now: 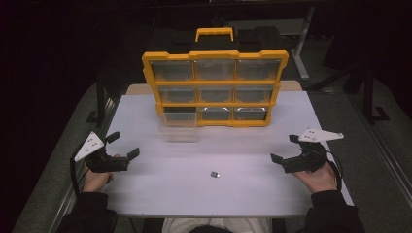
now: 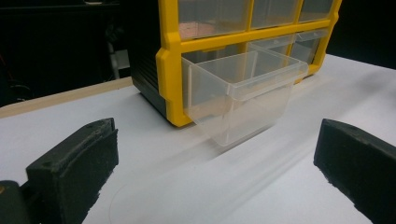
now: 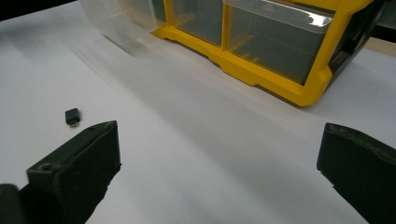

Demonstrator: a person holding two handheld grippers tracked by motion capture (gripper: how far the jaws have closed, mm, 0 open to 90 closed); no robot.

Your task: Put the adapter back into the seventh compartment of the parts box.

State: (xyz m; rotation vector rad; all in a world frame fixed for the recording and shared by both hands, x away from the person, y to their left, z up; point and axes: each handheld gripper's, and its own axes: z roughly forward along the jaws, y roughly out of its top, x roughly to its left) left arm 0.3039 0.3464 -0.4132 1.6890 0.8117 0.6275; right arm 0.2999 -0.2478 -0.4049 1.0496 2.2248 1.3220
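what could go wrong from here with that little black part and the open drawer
1. The small black part lies flat on the white table and is tiny beside the wide-open right claw; a pinch could push it away instead of lifting it.
2. The clear drawer is pulled out of the yellow organizer at the bottom left; a bump from the open left claw could likely tip or dislodge it.

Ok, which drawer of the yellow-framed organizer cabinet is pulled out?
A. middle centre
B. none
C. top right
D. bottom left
D: the clear plastic drawer juts forward from the bottom-left slot of the yellow-framed organizer cabinet in the high view, while the other drawers sit flush.
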